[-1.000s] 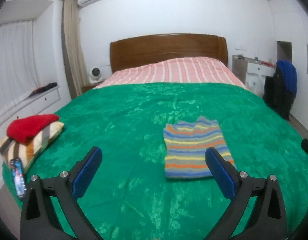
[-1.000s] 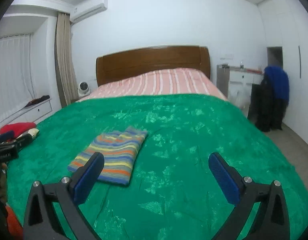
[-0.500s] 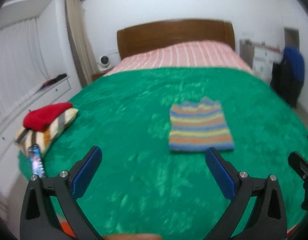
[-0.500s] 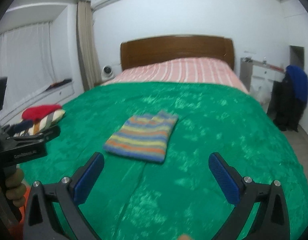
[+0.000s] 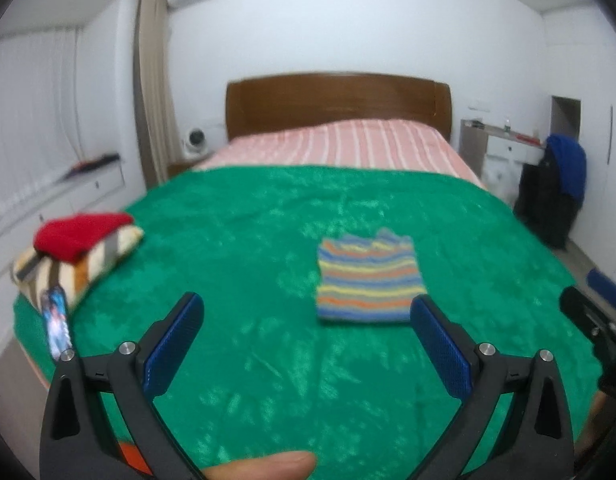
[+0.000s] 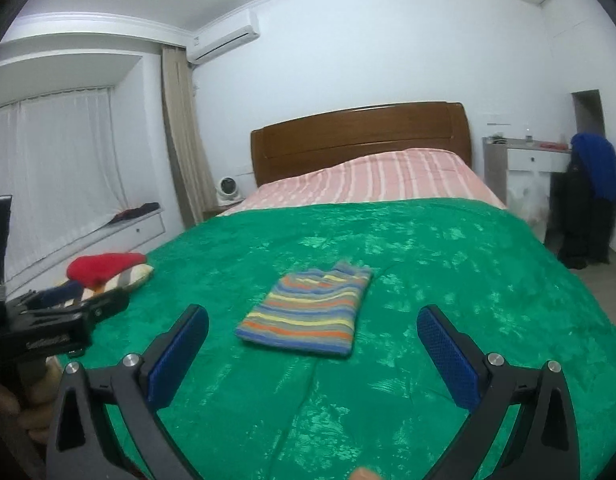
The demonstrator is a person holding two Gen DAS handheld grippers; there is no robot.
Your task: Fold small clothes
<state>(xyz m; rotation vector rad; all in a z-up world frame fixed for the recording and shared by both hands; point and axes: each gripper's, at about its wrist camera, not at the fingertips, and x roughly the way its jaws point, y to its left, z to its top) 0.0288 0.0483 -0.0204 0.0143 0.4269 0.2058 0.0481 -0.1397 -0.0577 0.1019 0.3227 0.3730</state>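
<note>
My left gripper [image 5: 304, 336], jaws spread, faces open green blanket [image 5: 236, 248]. Folded striped garment [image 5: 368, 280] blocks centre-right; clothes pile [image 5: 76, 252] and phone [image 5: 58, 320] crowd left edge.

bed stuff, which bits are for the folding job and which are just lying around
For the job:
striped garment, folded on the green blanket
red garment on the striped stack
left gripper, right gripper, fingers open

Lying about:
phone
blue jacket
small fan
</note>
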